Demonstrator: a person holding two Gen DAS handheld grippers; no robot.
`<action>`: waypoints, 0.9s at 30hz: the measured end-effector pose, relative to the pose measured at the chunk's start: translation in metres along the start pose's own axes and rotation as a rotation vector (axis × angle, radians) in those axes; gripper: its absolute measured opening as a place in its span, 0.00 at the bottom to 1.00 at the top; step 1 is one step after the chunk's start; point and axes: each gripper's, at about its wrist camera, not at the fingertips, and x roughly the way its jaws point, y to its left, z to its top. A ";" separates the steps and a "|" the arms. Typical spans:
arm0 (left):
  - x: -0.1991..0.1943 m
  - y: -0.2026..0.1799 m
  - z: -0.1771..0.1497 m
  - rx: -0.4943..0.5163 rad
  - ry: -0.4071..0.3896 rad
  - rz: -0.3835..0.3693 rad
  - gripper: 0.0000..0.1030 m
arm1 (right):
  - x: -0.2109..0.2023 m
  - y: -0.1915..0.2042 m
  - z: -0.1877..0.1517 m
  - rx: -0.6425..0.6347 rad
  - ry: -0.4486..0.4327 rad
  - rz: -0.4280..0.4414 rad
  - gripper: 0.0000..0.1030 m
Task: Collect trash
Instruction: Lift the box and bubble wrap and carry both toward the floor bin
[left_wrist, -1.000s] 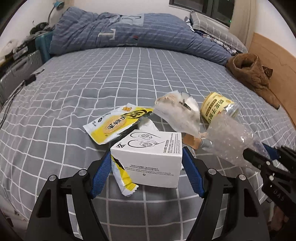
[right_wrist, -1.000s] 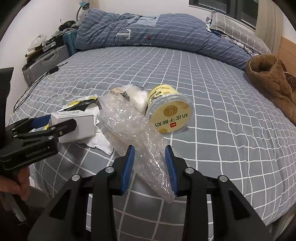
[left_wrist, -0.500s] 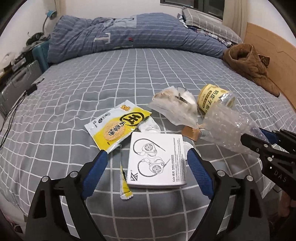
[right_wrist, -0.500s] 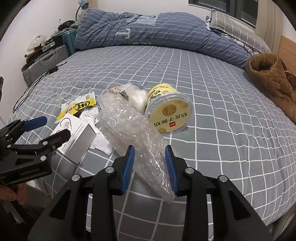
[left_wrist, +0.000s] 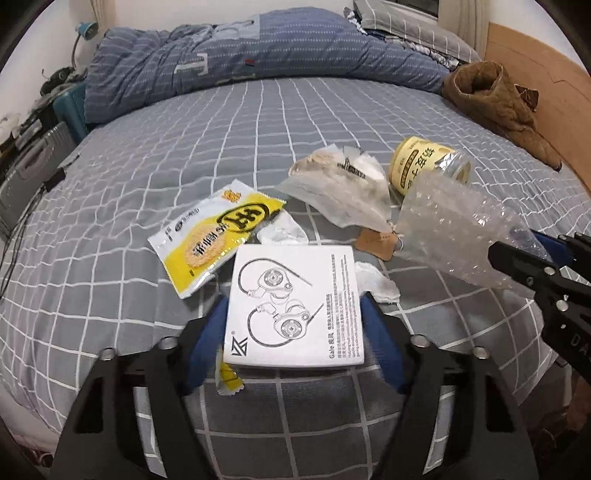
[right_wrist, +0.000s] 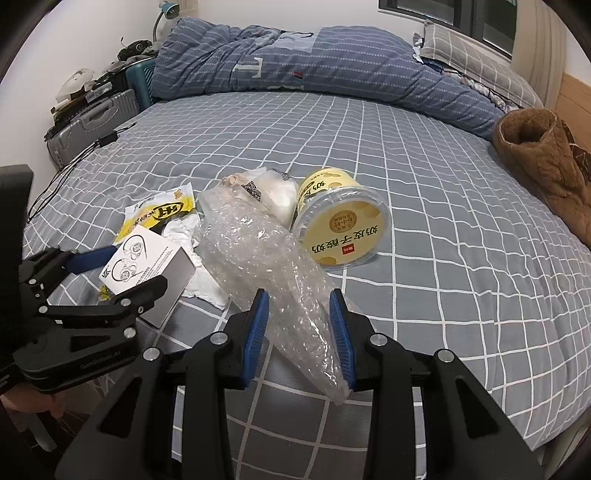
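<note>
Left hand-held gripper (left_wrist: 293, 314) clamps its blue pads on the white earphone box (left_wrist: 295, 304), low over the checked bed (left_wrist: 184, 147). Right hand-held gripper (right_wrist: 299, 321) pinches the bubble-wrap bag (right_wrist: 266, 266), beside the tipped yellow yogurt tub (right_wrist: 341, 225) and snack wrapper (left_wrist: 214, 236).

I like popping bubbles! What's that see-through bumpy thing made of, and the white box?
The bubble wrap looks like clear, glossy plastic: it shows air pockets and shiny glints. The white box seems matte printed cardboard, with flat faces, sharp edges and an earphone drawing.
</note>
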 end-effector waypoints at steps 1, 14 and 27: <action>0.000 0.001 0.000 -0.002 -0.002 -0.002 0.66 | 0.000 0.000 0.000 0.001 0.000 0.000 0.32; -0.041 0.003 0.006 -0.019 -0.080 -0.022 0.66 | -0.018 0.001 0.003 0.010 -0.037 -0.005 0.32; -0.085 0.021 -0.016 -0.081 -0.120 -0.004 0.66 | -0.043 0.005 -0.015 0.019 -0.055 -0.010 0.30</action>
